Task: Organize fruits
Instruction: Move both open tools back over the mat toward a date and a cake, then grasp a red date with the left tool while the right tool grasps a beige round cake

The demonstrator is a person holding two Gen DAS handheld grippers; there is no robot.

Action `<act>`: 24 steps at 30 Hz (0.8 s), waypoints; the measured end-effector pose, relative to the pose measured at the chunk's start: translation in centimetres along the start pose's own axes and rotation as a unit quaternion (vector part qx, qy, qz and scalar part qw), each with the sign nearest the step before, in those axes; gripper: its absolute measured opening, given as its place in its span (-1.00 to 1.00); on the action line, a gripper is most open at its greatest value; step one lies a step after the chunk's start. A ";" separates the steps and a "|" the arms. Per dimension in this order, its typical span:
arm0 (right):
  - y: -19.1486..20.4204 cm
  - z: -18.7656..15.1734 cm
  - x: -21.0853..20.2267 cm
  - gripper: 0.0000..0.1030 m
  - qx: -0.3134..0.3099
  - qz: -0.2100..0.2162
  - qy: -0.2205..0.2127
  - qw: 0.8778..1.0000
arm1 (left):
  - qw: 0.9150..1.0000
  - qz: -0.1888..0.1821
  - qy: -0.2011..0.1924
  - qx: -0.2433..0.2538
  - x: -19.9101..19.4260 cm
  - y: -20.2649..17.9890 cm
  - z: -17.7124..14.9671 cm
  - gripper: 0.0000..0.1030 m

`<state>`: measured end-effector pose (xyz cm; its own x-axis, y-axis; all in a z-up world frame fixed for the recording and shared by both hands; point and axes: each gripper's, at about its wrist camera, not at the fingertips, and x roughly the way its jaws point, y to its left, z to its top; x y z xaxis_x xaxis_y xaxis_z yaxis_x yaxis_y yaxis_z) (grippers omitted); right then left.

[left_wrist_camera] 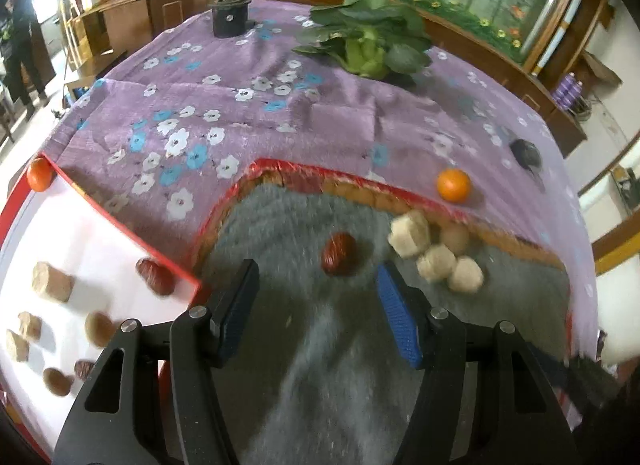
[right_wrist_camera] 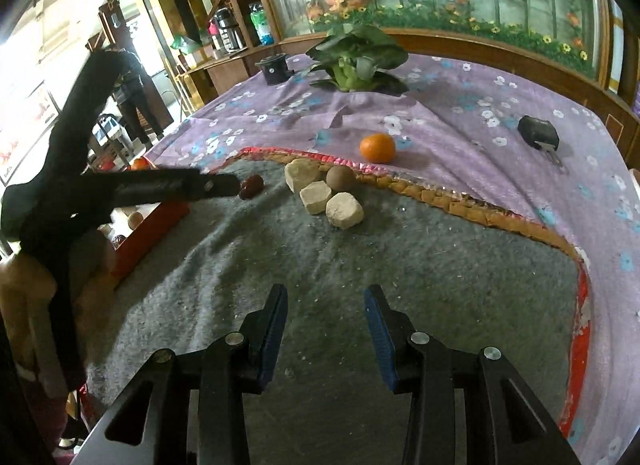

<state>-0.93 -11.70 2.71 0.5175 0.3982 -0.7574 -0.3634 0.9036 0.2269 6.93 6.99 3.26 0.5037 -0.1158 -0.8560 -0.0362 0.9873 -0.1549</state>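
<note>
A dark red date (left_wrist_camera: 339, 254) lies on the grey mat (left_wrist_camera: 280, 217), just past the tips of my left gripper (left_wrist_camera: 316, 269). That gripper is open and its pads do not touch the date. Right of the date are several pale chunks (left_wrist_camera: 410, 233). An orange (left_wrist_camera: 453, 185) sits beyond the mat's edge on the purple cloth. In the right wrist view, my right gripper (right_wrist_camera: 326, 293) is open over bare mat (right_wrist_camera: 360, 257) with nothing between its fingers. The left gripper's finger (right_wrist_camera: 180, 185) reaches in beside the date (right_wrist_camera: 251, 186). Farther on are the pale chunks (right_wrist_camera: 316, 197), a brown round fruit (right_wrist_camera: 340, 178) and the orange (right_wrist_camera: 377, 148).
A white tray with a red rim (left_wrist_camera: 100, 233) at the left holds several pale and brown pieces and a date. A second orange (left_wrist_camera: 39, 179) sits at its far corner. Leafy greens (right_wrist_camera: 356, 57), a black cylinder (right_wrist_camera: 276, 69) and a small black object (right_wrist_camera: 538, 133) are on the cloth.
</note>
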 end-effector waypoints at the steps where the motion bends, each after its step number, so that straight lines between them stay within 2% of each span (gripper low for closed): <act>1: -0.1 0.0 0.1 -0.24 -0.001 0.001 0.001 1.000 | 1.000 -0.001 0.005 0.002 0.4 -0.1 0.3 0.19; 7: -0.5 0.3 0.7 -0.24 -0.003 0.008 0.004 1.000 | 0.999 -0.007 0.032 0.006 2.6 -0.1 1.2 0.19; 8: -0.6 0.4 0.7 -0.24 -0.002 0.008 0.004 1.000 | 0.999 -0.010 0.035 0.010 2.8 -0.2 1.3 0.12; 9: -0.7 0.5 0.8 -0.24 0.000 0.010 0.004 1.000 | 0.999 -0.001 0.032 0.016 3.0 -0.4 1.4 -0.10; 11: -0.9 0.8 0.8 -0.24 0.004 0.014 0.003 1.000 | 0.999 0.014 0.030 0.023 3.1 -0.4 1.5 -0.41; 12: -1.0 1.0 0.9 -0.24 0.006 0.016 0.003 1.000 | 0.999 0.011 0.030 0.024 3.1 -0.2 1.6 -0.66; 14: -1.0 1.4 1.1 -0.24 0.005 0.013 0.001 1.000 | 0.999 -0.002 0.034 0.020 3.1 0.2 1.7 -0.66; 18: -1.0 2.4 2.2 -0.24 -0.009 0.001 -0.001 1.000 | 1.000 0.003 0.021 0.022 2.0 0.6 1.0 -0.66; 24: -1.2 4.2 4.8 -0.19 -0.038 -0.008 0.008 0.999 | 1.000 -0.010 0.015 0.016 0.4 1.1 0.1 -0.66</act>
<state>5.20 -10.19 1.36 0.5118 0.3812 -0.7699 -0.4137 0.8948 0.1680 7.20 8.01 2.81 0.4776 -0.1385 -0.8676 0.0011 0.9876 -0.1571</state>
